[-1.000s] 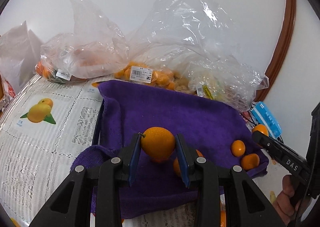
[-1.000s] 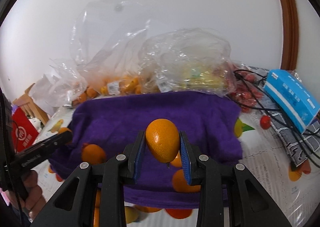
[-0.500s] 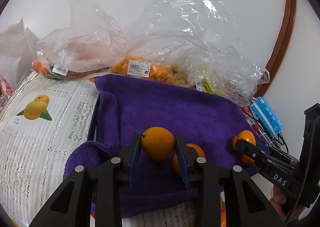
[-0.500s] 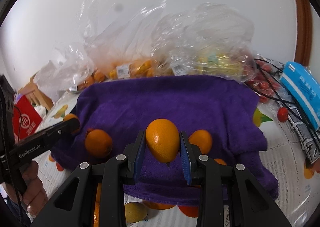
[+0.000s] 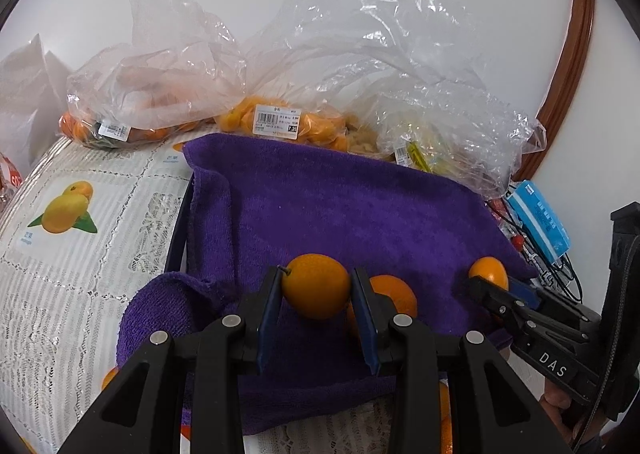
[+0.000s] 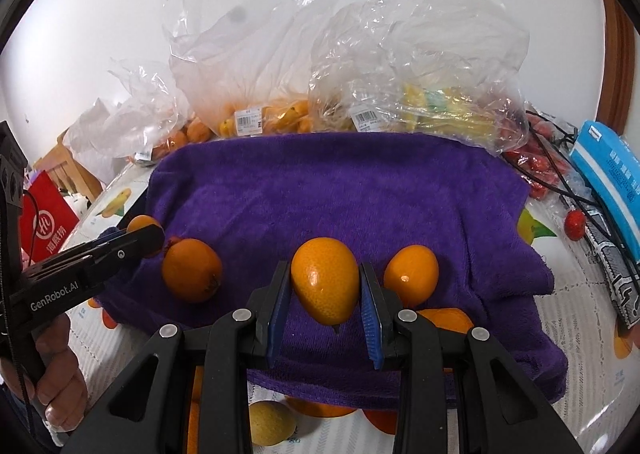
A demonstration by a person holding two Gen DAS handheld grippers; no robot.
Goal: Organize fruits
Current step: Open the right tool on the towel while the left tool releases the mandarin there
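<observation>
My left gripper (image 5: 316, 288) is shut on an orange fruit (image 5: 316, 286) low over the near part of a purple towel (image 5: 340, 205). Another orange fruit (image 5: 390, 294) lies on the towel just right of it. My right gripper (image 6: 325, 290) is shut on an oval orange fruit (image 6: 325, 282) above the towel (image 6: 340, 181). Two loose orange fruits lie on the towel, one at the left (image 6: 191, 270) and one at the right (image 6: 411, 270). The right gripper with its fruit (image 5: 486, 272) shows in the left wrist view; the left gripper (image 6: 136, 240) shows in the right wrist view.
Clear plastic bags of fruit (image 5: 280, 121) line the wall behind the towel. A blue box (image 6: 608, 169), black cables and red fruits (image 6: 536, 169) lie at the right. A red packet (image 6: 48, 225) is at the left. The tablecloth (image 5: 80, 213) has printed fruit.
Both grippers have moved forward and lower over the towel, each still holding its fruit. The right gripper has come closer to the left one.
</observation>
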